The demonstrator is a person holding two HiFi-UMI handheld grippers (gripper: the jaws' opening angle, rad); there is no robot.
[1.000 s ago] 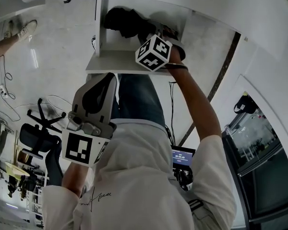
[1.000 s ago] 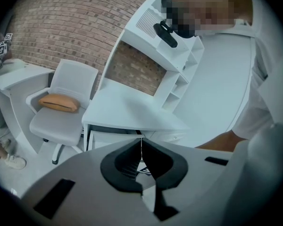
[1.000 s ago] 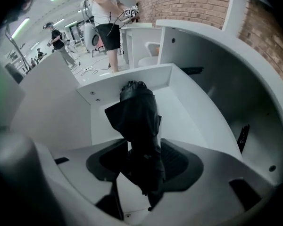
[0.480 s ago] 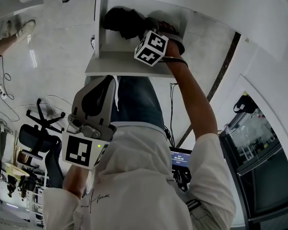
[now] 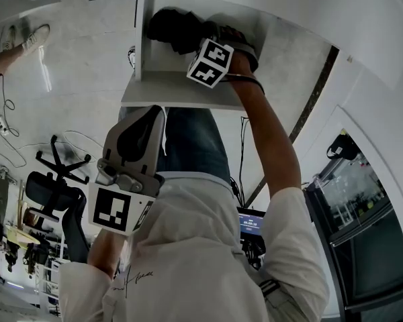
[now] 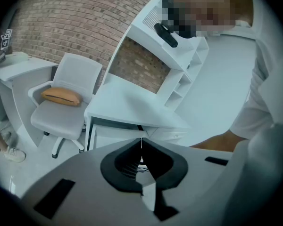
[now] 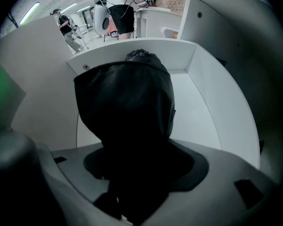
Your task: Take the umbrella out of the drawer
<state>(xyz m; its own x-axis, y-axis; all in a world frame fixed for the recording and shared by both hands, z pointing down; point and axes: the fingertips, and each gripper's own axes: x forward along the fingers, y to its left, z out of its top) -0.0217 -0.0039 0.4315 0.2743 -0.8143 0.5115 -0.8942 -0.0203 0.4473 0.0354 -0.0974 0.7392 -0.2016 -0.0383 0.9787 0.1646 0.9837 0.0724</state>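
Lying inside the open drawer (image 7: 200, 107), the umbrella (image 7: 127, 102) is seen as a short, folded bundle in black fabric. It is judged to be light and compact: a stiff core of shaft and ribs is expected under a soft, rather slippery cover that could bunch or slide under the pads. A hold across the thick middle of the bundle is therefore advised, so that the core is squeezed and not loose cloth alone.

In the right gripper view its long axis is seen running from the jaws away toward the drawer's far wall, against or just beside which its rounded end is set. Which end is the handle cannot be told.

The right gripper (image 7: 139, 159) is pointed steeply down into the drawer. Its jaws are being opened wide, and the umbrella's near part is placed between them; no firm pinch can be made out yet.

The left gripper (image 6: 141, 142) is held well apart from the drawer, in front of the person's body. Its jaws are brought together with nothing between them
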